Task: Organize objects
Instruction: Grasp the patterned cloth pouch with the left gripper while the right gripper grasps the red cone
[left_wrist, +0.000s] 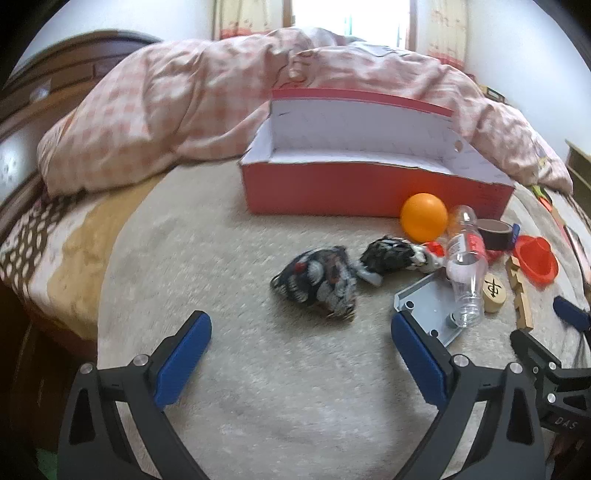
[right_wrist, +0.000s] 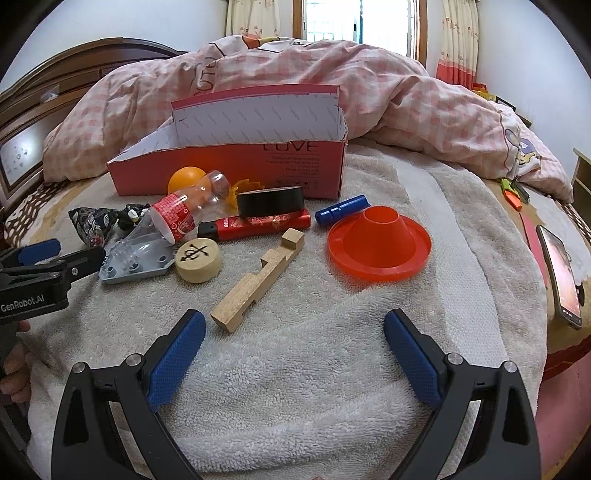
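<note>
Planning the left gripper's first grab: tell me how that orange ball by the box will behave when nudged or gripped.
The orange ball is smooth and round, so it will likely roll off across the towel if nudged. It looks like light plastic, probably slippery between the fingers. The red box beside it may stop it rolling that way.

We see a bed with a dark wooden headboard (right_wrist: 55, 85) on the left. A pink checked quilt (right_wrist: 388, 92) lies bunched across the back of the bed. A beige towel (right_wrist: 314, 369) covers the mattress in front; a patterned brown-and-white sheet (left_wrist: 33, 236) shows at its left edge. A phone (right_wrist: 561, 277) lies at the right edge of the bed, screen lit, off the towel. Behind: a bright window (right_wrist: 332, 22), curtains (right_wrist: 458, 44) on both sides, white walls. Wooden furniture (right_wrist: 583, 177) at far right, mostly cut off.
</note>
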